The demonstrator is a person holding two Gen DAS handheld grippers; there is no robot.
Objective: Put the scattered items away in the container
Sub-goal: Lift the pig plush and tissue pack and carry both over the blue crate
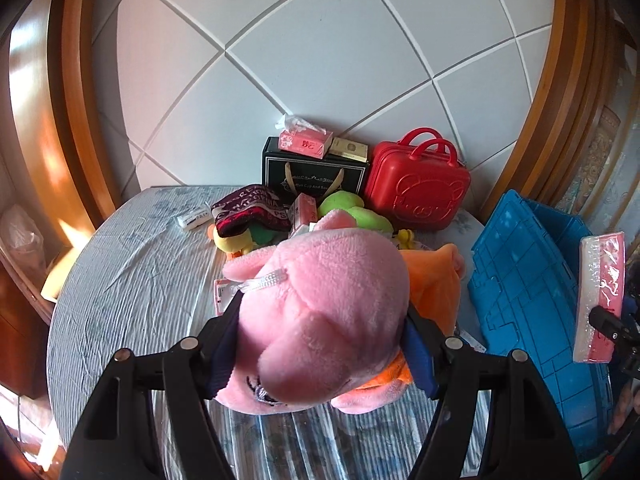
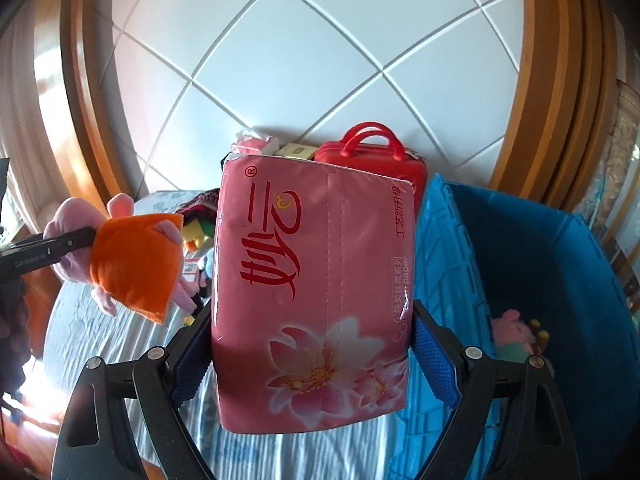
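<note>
On the bed [image 1: 132,280], at the left of the scene, the left hand-held gripper [image 1: 320,328] is clenched on a pink plush toy [image 1: 320,304] dressed in orange, both pads pressing into its soft body. The toy hangs clear of the striped sheet. Behind it lies the unsorted pile [image 1: 280,216]: a dark knitted item, green and yellow soft toys and a small pink carton, with a white tube just beside them. Further back, against the quilted headboard, stand a black gift box [image 1: 312,176] topped by a tissue box, and a red case [image 1: 416,188] with handles (whether these count as scattered items cannot be told).

At centre, the right hand-held gripper [image 2: 312,344] is grasping a pink tissue pack [image 2: 316,288] by its two long sides, its long axis running away from the camera, top edge furthest off. The pack is also held in the air.

At the right sits the blue container [image 2: 540,264], open, with at least one small plush already at its bottom. It lies to the right of both hand-held grippers. The right one is judged nearer: the container's near wall is just beside its right finger, whereas the left one has the tissue pack and the right hand-held gripper between it and the opening. The pack is therefore likely to go in first, moving rightward over the rim; the plush would follow across the same edge.
</note>
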